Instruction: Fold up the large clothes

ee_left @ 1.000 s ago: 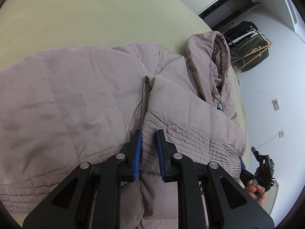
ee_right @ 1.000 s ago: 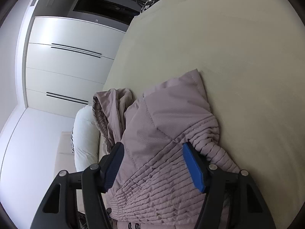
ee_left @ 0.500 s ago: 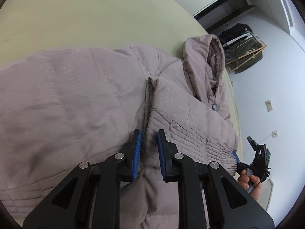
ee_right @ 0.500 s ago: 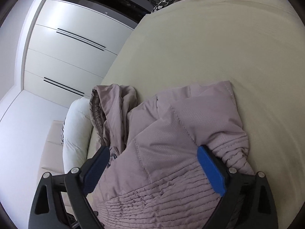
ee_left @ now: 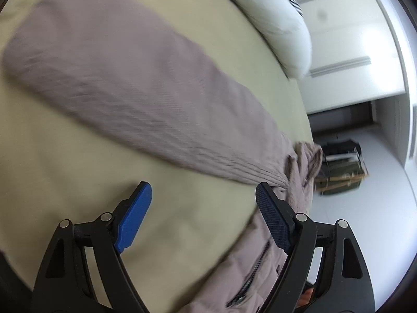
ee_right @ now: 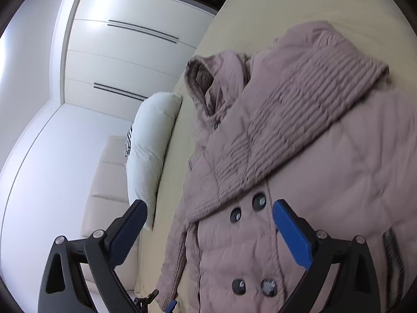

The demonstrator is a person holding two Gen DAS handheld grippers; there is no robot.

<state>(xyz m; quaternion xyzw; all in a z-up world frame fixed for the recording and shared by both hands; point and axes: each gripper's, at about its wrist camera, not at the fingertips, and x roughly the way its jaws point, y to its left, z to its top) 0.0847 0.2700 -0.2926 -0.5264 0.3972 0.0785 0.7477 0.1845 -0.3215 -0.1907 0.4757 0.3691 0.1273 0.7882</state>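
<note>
one mauve quilted coat (ee_right: 325, 156), lying on a cream bed (ee_left: 78, 151), front side up in the right wrist view. one sleeve (ee_right: 294, 109), ribbed toward the cuff, folded diagonally across the chest of the coat. four dark buttons (ee_right: 258, 201) in two pairs down the front, just below the folded sleeve. hood (ee_right: 206, 78) bunched at the collar end, toward the pillow.

one second sleeve (ee_left: 135, 83), stretched flat and straight across the bed in the left wrist view, blurred; a zipped pocket (ee_left: 250, 274) of the coat shows at lower right.

one left gripper (ee_left: 200, 208), jaws spread wide, blue pads (ee_left: 134, 216) holding nothing, above bare sheet just beside the outstretched sleeve.

one right gripper (ee_right: 208, 232), jaws likewise wide apart and empty, hovering over the buttoned front; whether the right-hand pad touches the fabric cannot be told.

one white pillow (ee_right: 151, 151) at the edge of the bed, near the hood. one white wardrobe (ee_right: 122, 52) with dark bar handles behind it. one dark bag (ee_left: 341, 169) on the floor beyond the bed.
</note>
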